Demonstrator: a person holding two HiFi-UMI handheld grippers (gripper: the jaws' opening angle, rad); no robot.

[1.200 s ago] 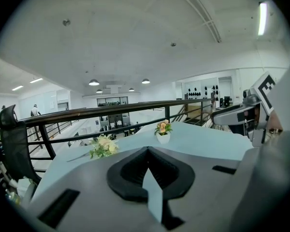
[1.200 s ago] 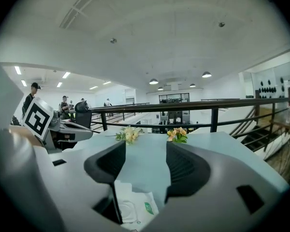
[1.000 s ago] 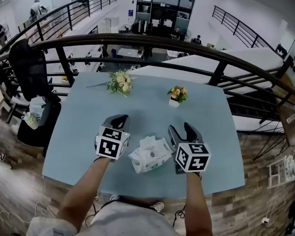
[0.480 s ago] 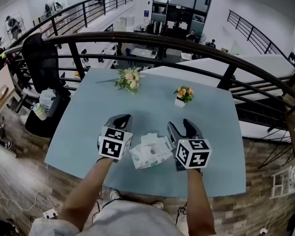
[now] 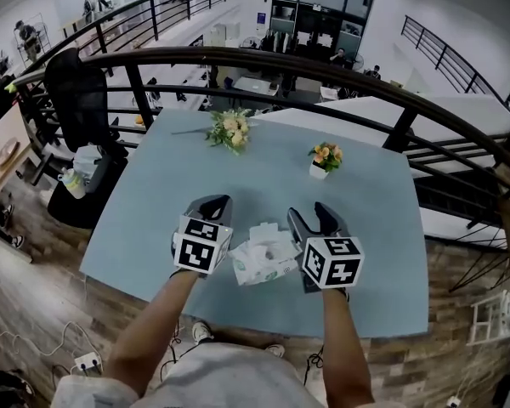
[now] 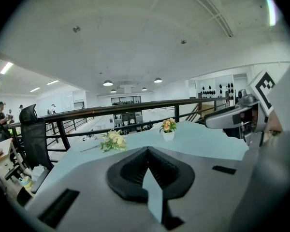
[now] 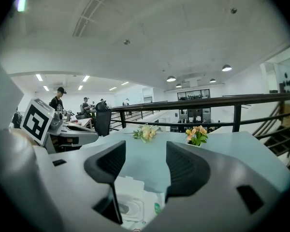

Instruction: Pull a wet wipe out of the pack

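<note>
We hold our left tongs [image 5: 209, 204] over the desk [image 5: 144, 202], jaws pressed together on nothing, just left of the wet wipe pack [image 5: 263, 259], which lies on the desk between both tongs. Our right tongs [image 5: 315, 217] stand apart, the pack showing low in their gap.

The left hand-held gripper [image 5: 209, 202] and right hand-held gripper [image 5: 310, 213] are grey, black-padded, with black-and-white marker cubes.
</note>
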